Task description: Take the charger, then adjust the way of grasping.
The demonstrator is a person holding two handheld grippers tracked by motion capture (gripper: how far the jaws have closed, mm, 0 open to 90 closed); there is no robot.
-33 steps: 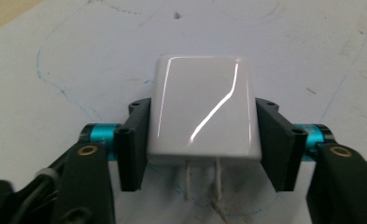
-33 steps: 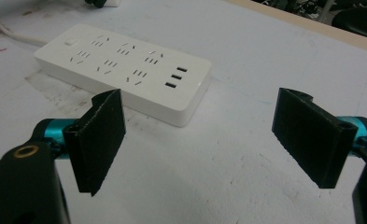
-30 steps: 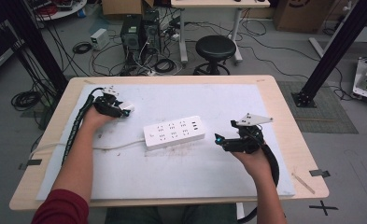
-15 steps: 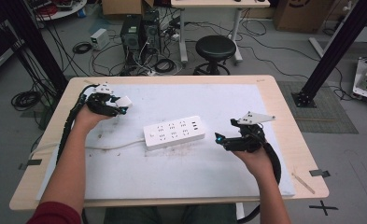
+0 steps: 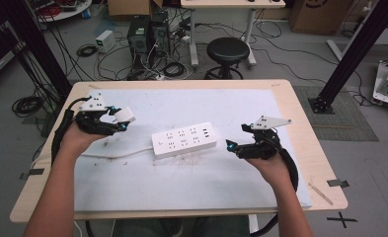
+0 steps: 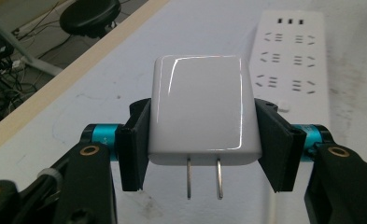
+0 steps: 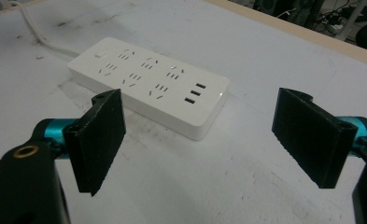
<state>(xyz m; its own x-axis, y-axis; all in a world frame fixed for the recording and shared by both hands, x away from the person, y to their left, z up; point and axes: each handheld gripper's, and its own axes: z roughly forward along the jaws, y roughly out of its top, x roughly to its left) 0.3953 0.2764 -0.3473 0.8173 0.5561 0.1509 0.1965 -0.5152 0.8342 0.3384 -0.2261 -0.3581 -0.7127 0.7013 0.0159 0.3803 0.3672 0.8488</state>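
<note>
My left gripper point(image 5: 118, 119) is shut on a white plug adapter point(image 5: 125, 115) and holds it above the left part of the table. In the left gripper view the adapter point(image 6: 201, 109) sits squeezed between the two black pads point(image 6: 134, 145), its two metal prongs pointing toward the camera. A white power strip point(image 5: 184, 140) lies flat at the middle of the table, and the same power strip point(image 6: 293, 56) shows beyond the adapter. My right gripper point(image 5: 231, 146) hovers just right of the strip, jaws wide open and empty, with the power strip point(image 7: 148, 84) ahead of its pads point(image 7: 99, 140).
The strip's white cord point(image 5: 112, 154) runs left across the white mat point(image 5: 191, 182). The wooden table rim point(image 5: 310, 143) frames the mat. A black stool point(image 5: 226, 52) and tangled cables point(image 5: 162, 69) lie on the floor beyond the far edge.
My left hand has risen and moved toward the right with the adapter held in its jaws. The right hand has stayed in place with its jaws open.
</note>
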